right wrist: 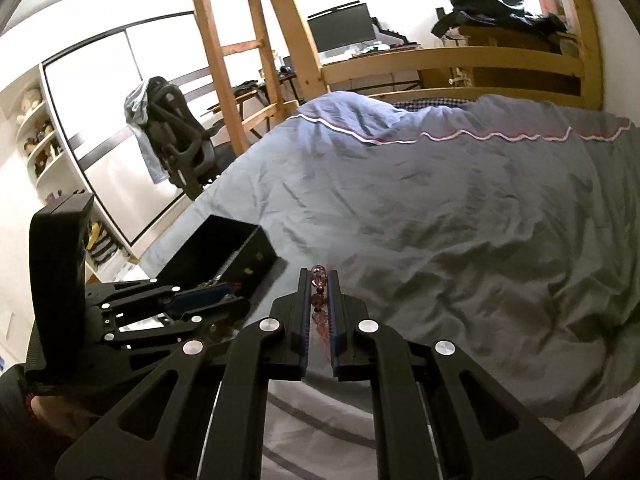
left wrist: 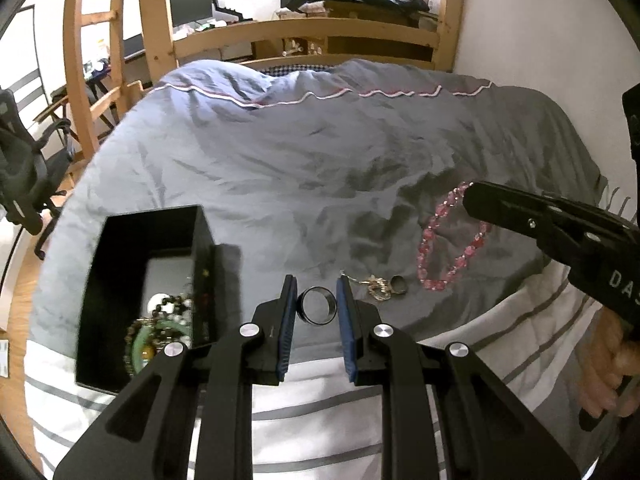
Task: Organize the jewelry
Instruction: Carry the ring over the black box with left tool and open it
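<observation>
Two grippers each held jewelry: left gripper (left wrist: 317, 307) a dark ring (left wrist: 319, 305), right gripper (right wrist: 319, 306) pinching pink bead bracelet (right wrist: 319, 280); next, likely the black box (left wrist: 120, 264) at left.

Ring (left wrist: 318, 305): polished dark metal. Bracelet (left wrist: 450, 236): glossy pink glass-like beads. Box (left wrist: 148, 280): glossy black. Duvet (left wrist: 320, 168): matt creased grey cloth. Bed frame (left wrist: 304, 32): bare wood.

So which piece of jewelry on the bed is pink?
The bead bracelet, pinched by the right gripper; the ring is dark metal, the chain gold.
</observation>
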Demonstrator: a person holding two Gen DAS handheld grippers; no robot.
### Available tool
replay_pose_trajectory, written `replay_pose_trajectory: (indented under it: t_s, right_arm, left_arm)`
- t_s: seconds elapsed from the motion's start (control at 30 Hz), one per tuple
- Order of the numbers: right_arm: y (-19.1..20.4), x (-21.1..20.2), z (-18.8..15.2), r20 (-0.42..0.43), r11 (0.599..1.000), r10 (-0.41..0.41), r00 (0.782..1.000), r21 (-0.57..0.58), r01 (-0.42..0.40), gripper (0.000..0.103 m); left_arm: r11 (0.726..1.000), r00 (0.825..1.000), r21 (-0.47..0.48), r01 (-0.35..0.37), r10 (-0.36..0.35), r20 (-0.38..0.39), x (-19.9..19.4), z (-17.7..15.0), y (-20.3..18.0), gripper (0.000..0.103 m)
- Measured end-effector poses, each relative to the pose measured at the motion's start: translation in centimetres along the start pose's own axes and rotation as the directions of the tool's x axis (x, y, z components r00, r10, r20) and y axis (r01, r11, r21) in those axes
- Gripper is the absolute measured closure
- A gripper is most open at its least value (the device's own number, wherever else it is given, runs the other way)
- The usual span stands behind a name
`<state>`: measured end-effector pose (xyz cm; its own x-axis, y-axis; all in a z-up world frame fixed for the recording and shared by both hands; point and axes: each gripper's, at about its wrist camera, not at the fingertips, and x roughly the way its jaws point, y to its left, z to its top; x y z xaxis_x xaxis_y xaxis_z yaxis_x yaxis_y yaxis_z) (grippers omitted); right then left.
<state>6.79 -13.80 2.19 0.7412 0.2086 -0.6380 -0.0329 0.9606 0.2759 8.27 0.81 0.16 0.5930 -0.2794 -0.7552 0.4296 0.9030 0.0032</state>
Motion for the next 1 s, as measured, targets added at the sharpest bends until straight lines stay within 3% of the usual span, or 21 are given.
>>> replay_pose_trajectory:
  t_s: [0.47, 1.0]
  right_arm:
    - [4.7, 1.2, 2.2, -0.017, 0.998, 0.008, 1.000, -0.056, -0.009, 0.094]
    - [9.3, 4.3, 4.3, -0.031, 0.993, 0.065, 0.997, -0.092, -0.068, 0.094]
  left_arm:
    - [0.997, 0.998, -0.050, -0.057, 0.059, 0.028, -2.7, 0.5, 4.5, 0.083]
    - [0.981, 0.994, -0.173, -0.092, 0.100, 0.041, -4.3, -0.3, 10.8, 0.083]
